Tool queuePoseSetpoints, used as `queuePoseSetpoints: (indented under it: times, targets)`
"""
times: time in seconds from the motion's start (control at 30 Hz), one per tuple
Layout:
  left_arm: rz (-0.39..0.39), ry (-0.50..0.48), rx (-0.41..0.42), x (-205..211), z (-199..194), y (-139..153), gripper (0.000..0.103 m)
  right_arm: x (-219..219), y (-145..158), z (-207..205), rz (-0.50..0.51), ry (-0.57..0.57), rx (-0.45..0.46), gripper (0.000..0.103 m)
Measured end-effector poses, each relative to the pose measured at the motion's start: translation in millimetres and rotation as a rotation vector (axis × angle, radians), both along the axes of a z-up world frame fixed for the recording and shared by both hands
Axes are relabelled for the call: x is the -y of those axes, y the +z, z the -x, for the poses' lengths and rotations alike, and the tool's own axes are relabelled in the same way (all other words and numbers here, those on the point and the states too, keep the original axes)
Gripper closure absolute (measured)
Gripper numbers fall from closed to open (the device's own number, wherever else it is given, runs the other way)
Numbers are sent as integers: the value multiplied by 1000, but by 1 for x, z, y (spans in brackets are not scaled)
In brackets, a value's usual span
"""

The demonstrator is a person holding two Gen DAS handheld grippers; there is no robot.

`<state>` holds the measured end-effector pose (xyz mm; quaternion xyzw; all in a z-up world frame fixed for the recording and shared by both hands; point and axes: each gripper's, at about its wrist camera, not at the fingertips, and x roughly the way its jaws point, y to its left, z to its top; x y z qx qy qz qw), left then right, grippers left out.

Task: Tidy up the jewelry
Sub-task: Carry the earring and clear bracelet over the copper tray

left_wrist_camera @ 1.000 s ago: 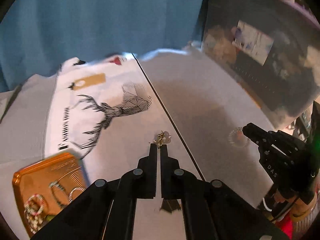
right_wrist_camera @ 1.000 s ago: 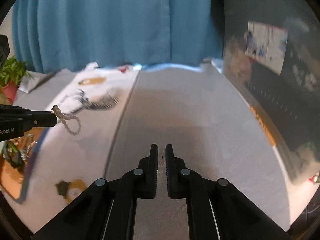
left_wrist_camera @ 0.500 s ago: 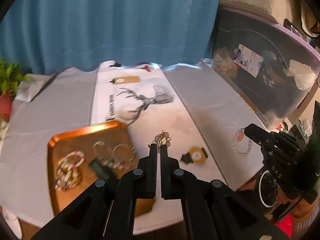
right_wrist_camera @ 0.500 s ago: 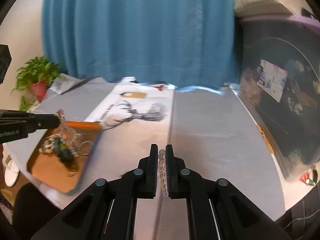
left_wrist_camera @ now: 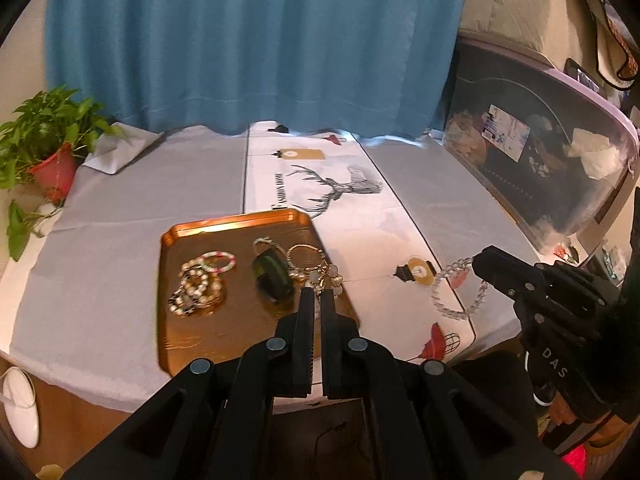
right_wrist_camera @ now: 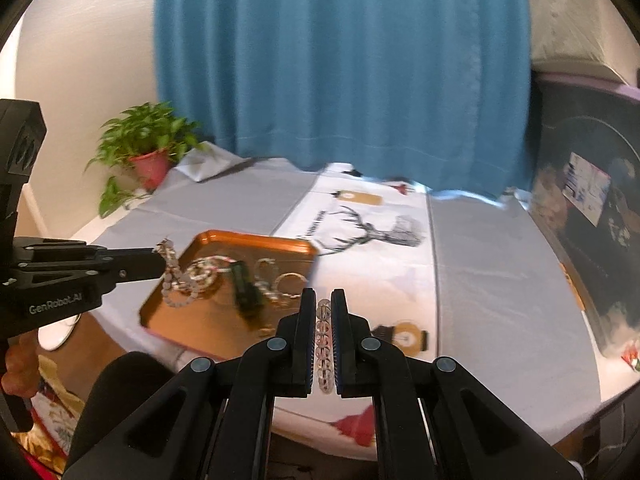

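A copper tray [left_wrist_camera: 192, 232] on the table holds several bracelets [left_wrist_camera: 200, 284], a gold ring bangle [left_wrist_camera: 306, 254] and a dark green piece [left_wrist_camera: 272, 276]; the tray also shows in the right wrist view [right_wrist_camera: 248, 240]. My left gripper [left_wrist_camera: 316, 294] is shut on a pale bead bracelet [left_wrist_camera: 326, 280], held above the tray's near right part; it dangles from the left gripper [right_wrist_camera: 160, 266] in the right wrist view. My right gripper [right_wrist_camera: 323, 300] is shut on a clear bead bracelet [right_wrist_camera: 323, 336], which hangs as a loop [left_wrist_camera: 456, 296] above the table's right front.
The table carries a grey cloth [left_wrist_camera: 132, 216] and a white runner with a deer print [left_wrist_camera: 340, 192]. A potted plant [left_wrist_camera: 52, 152] stands at the far left. A blue curtain [left_wrist_camera: 248, 40] hangs behind. A dark bin [left_wrist_camera: 532, 152] stands on the right.
Both grippers have pulled back and risen, each with its bracelet still held. The tray has come fully into view below the left gripper.
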<state>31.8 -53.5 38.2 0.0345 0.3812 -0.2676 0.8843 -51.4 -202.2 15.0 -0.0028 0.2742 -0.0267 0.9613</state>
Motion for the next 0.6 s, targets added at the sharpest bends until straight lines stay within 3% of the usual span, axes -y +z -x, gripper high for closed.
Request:
queuePoseSetpoints:
  times: [0.23,0.6]
  targets:
    - [8,35,-1,-19,-3,-1,102,-29,5,-2,13,51,0,95]
    - [-2,81,-20,-28,-22,-5,102,-37,3,-17,10,75,-5,95]
